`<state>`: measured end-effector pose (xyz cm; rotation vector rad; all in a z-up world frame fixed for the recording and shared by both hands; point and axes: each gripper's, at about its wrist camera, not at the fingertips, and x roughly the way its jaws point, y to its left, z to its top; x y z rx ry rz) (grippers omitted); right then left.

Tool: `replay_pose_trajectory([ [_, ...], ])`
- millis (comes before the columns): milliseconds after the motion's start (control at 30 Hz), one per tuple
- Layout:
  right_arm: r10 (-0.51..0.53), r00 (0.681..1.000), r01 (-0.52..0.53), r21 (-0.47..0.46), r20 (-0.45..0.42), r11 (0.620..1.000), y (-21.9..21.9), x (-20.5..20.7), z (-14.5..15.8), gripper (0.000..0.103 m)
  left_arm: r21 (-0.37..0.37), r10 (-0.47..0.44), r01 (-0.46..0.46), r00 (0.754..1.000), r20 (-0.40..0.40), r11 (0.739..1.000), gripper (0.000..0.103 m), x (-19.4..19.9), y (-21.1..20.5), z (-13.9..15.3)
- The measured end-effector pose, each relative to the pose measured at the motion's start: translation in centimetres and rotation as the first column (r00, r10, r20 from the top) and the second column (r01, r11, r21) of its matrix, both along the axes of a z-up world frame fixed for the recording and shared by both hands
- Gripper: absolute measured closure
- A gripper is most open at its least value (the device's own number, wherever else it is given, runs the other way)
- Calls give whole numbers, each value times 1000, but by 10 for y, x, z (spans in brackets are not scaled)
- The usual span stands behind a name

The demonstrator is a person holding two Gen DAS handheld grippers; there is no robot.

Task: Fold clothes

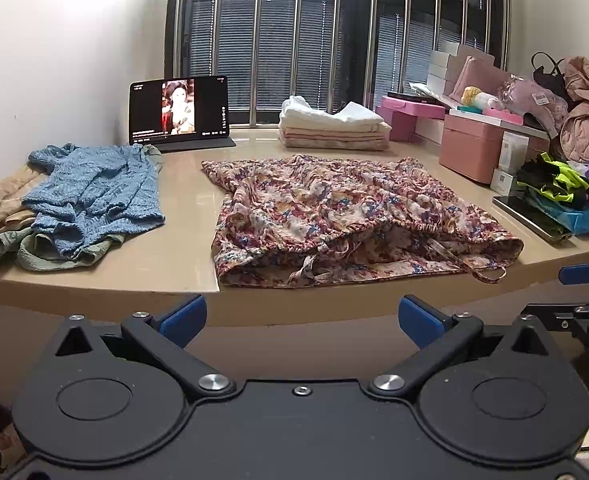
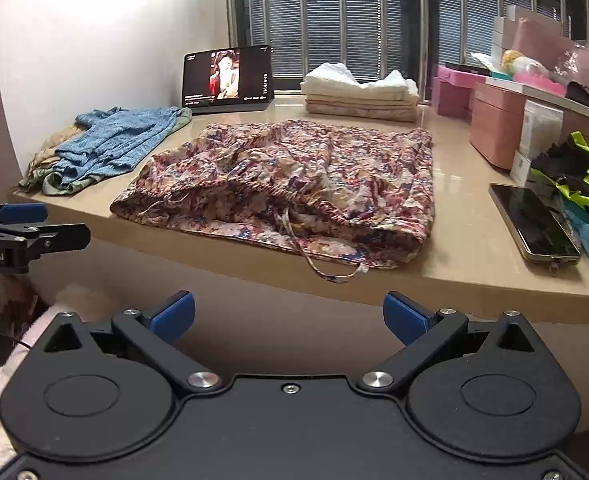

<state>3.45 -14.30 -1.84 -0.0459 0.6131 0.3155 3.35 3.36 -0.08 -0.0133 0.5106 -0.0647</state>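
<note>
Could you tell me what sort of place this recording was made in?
Most likely a room in a home, at a wide window-sill ledge: a barred window behind, a propped tablet playing video, and stacked folded laundry beside the floral garment.

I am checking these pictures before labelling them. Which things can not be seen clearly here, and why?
- Clothes under the blue knit top: left wrist view, covered by it; their number is unclear.
- Inside of the floral garment: both views, hidden by its own folds.
- Text on the tablet: too small.
- Right gripper: left wrist view, cut off by the edge.
- Items under the neon-yellow cloth: right wrist view, covered and cut off.
</note>
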Motion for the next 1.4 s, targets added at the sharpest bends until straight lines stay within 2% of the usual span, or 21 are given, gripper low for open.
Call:
replay_pose_trajectory([
  [333, -30, 999, 30, 6, -23, 1000, -6, 1, -6, 1, -10, -10, 10, 999, -41, 1000, 0, 2, -1, -8],
  [733, -91, 995, 92, 8, -50, 996, -24, 4, -19, 1, 36, -19, 21, 998, -68, 999, 0, 5, -7, -20],
  [1067, -107, 993, 106, -12, -53, 994, -29, 10, -24, 2, 116, -2, 9, 998, -65, 993, 0, 13, -3, -23],
  [1400, -76, 997, 80, -130, 34, 988, -21, 24, -15, 1, 208, -9, 17, 999, -40, 978, 0, 29, -2, -21],
])
